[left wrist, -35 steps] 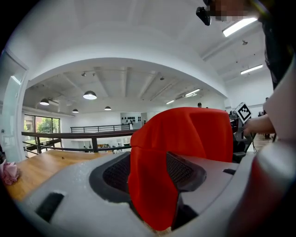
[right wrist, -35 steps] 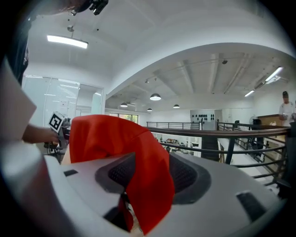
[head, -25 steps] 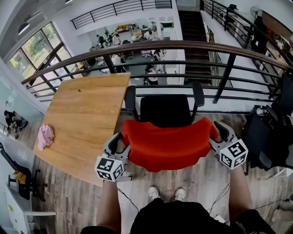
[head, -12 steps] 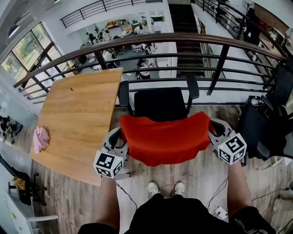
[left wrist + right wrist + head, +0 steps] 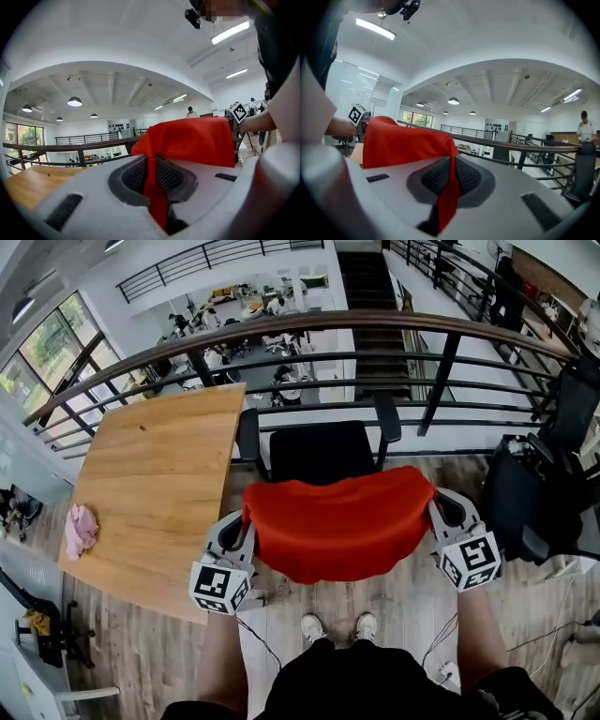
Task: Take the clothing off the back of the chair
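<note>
The red garment (image 5: 339, 521) hangs draped over the back of a black office chair (image 5: 317, 451), spread wide so that it covers the backrest, with the chair's seat and armrests showing beyond it in the head view. The person stands behind the chair, with their shoes (image 5: 337, 627) on the plank floor (image 5: 141, 662) below the garment's lower edge. The left gripper (image 5: 246, 527) is at the garment's left end and the right gripper (image 5: 437, 512) at its right end, each pointing nearly level toward the chair with its marker cube toward the person. In the left gripper view, the left gripper (image 5: 152, 177) has its jaws closing, drawn almost together, and a narrow fold of the red fabric runs down between the two dark meshed pads, which press on it from both sides; the rest of the garment (image 5: 197, 140) bunches up just past the jaw tips. The right gripper view shows the same on the other side: the right gripper (image 5: 449, 182) has its jaws closing to a thin gap, with a strip of red fabric pinched between the pads and the garment (image 5: 401, 143) spreading away to the left. A wooden table (image 5: 150, 484) stands just left of the chair, a crumpled pink cloth (image 5: 80, 529) lying near its left edge. Beyond the chair runs a dark railing (image 5: 375, 326).
</note>
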